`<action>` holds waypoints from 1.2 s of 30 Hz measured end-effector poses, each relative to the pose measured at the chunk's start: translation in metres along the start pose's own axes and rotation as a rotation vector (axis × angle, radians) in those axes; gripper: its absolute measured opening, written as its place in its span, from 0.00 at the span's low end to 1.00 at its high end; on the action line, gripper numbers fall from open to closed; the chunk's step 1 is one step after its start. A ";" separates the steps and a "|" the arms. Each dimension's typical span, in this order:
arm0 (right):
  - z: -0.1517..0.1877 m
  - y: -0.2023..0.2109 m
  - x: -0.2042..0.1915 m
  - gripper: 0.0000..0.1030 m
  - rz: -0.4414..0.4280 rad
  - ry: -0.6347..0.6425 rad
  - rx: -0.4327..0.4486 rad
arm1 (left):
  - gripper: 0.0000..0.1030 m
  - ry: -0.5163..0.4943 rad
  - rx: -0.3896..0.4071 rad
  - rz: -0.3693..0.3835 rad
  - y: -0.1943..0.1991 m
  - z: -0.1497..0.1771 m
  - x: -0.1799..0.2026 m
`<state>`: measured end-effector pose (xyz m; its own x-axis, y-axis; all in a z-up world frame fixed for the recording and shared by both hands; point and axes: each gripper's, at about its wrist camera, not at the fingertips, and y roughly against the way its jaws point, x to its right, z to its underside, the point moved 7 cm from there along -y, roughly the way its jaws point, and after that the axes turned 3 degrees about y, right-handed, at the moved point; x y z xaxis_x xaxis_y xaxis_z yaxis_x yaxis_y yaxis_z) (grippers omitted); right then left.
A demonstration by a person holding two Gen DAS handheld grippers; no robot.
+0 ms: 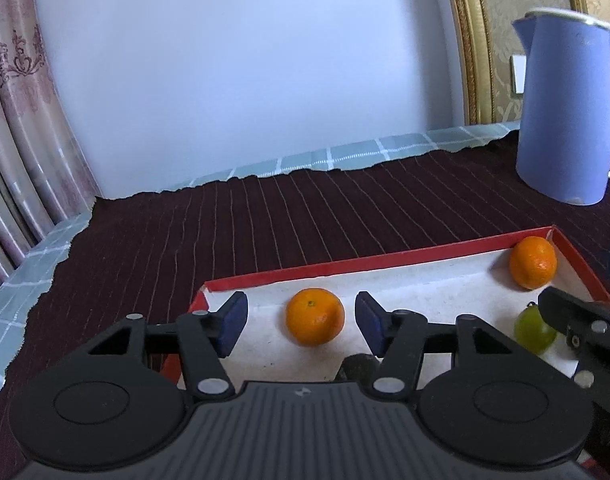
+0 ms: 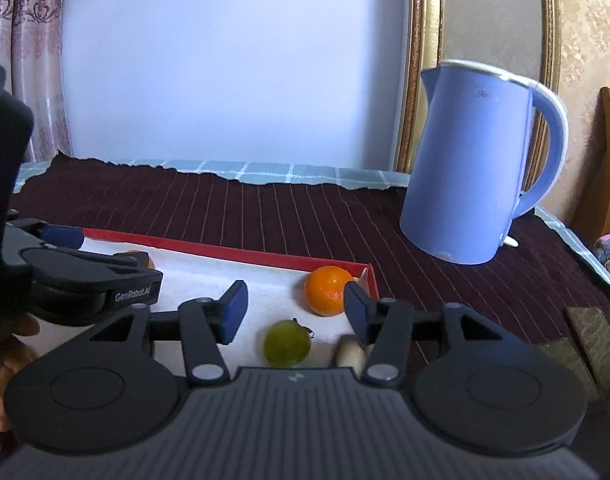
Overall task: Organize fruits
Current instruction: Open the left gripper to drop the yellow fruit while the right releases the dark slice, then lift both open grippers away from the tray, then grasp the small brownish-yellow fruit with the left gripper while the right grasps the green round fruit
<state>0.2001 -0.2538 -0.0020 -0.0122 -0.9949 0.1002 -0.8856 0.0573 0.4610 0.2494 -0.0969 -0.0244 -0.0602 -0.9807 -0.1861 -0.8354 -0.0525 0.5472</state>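
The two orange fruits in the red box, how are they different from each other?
The left orange sits out on the white floor of the red box, between the left gripper's open jaws; the right orange is tucked into the far corner, against the walls. The left orange shows its stem dot on top; on the right orange none can be made out. Both are round, bright orange, and lie loose.

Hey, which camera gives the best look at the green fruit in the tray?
The right wrist view: the green fruit lies whole and unobstructed between the right gripper fingers, stem visible. In the left wrist view the green fruit sits near the right edge, partly hidden behind the other gripper.
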 end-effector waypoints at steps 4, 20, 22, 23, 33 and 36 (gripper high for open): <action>0.006 0.021 -0.002 0.57 -0.014 -0.006 0.032 | 0.57 0.008 0.012 0.000 0.018 0.006 -0.009; 0.071 0.090 -0.050 0.85 -0.233 0.133 0.019 | 0.67 0.158 0.077 -0.057 0.087 0.067 -0.075; 0.079 0.089 -0.059 0.83 -0.256 0.157 -0.005 | 0.68 0.180 0.069 -0.054 0.090 0.076 -0.080; 0.081 0.087 -0.062 0.81 -0.265 0.161 -0.018 | 0.68 0.196 0.061 -0.041 0.090 0.079 -0.082; 0.095 0.059 -0.081 0.30 -0.303 0.200 -0.101 | 0.68 0.222 0.041 -0.013 0.092 0.098 -0.092; 0.096 0.060 -0.084 0.28 -0.311 0.199 -0.098 | 0.68 0.201 0.042 0.007 0.093 0.100 -0.087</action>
<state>0.1032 -0.1745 -0.0668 0.3489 -0.9310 0.1075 -0.7841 -0.2272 0.5775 0.1225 0.0024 -0.0389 0.0408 -0.9991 -0.0138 -0.8575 -0.0421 0.5127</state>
